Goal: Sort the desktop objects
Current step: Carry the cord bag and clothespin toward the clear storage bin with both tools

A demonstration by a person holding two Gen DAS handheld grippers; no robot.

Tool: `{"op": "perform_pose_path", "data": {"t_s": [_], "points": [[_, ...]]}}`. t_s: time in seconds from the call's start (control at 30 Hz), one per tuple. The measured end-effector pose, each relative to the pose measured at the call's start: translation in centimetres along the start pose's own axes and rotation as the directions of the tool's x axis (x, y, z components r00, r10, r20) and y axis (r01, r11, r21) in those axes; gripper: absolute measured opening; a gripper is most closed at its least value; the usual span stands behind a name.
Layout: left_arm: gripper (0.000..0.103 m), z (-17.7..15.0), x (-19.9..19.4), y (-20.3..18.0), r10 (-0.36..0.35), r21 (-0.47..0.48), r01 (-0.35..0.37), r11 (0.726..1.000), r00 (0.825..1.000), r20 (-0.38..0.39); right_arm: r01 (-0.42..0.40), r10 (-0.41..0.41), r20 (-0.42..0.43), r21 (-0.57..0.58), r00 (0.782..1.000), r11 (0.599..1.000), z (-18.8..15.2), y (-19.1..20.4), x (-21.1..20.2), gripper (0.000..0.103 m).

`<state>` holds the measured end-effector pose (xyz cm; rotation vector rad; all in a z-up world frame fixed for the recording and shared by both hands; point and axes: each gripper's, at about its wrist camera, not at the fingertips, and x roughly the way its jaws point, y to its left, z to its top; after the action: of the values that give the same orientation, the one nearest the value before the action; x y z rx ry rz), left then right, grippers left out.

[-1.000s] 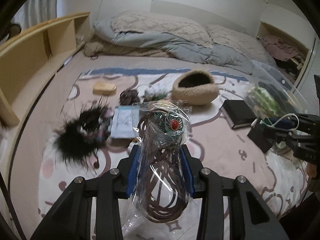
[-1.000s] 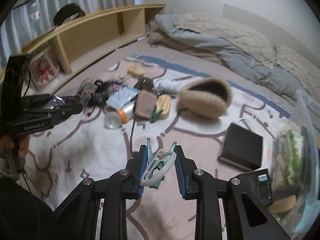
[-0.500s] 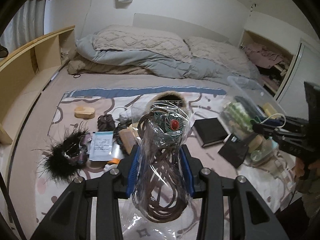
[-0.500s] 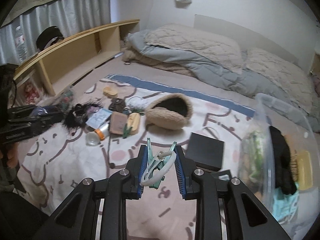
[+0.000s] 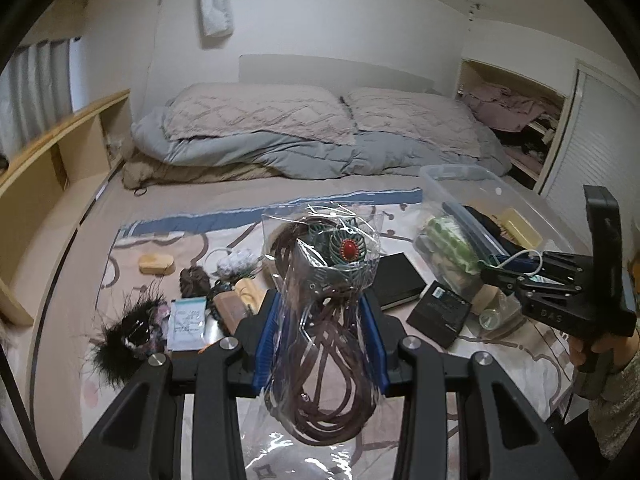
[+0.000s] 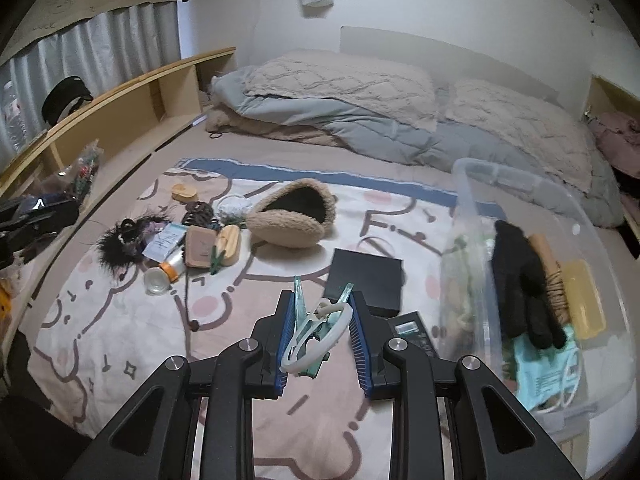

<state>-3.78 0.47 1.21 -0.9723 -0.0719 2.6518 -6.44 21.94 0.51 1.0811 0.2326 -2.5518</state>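
Above bed (image 6: 304, 160), both hands tilted downward

a home bedroom: a bed (image 5: 248, 196) with pillows (image 5: 260, 118), a folded duvet (image 5: 320, 156), curtains (image 6: 100, 40).

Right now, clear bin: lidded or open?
Open. The clear bin shows a bare rim with no lid; a black glove lies exposed inside.

Clear bag of brown cords (image 5: 324, 328) and teal clothespins (image 6: 316, 324) held above the bed.
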Motion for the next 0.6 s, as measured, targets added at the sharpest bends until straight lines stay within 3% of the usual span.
{"op": "perform_pose_path", "data": {"t_s": [0.6], "points": [[0.039, 6.1, 0.7, -10.2, -0.098, 0.088, 0.092, 0.992, 0.993, 0.064, 0.057, -0.080, 0.103, 0.213, 0.991, 0.975, -0.7, -9.3, -5.0, 0.027]]}}
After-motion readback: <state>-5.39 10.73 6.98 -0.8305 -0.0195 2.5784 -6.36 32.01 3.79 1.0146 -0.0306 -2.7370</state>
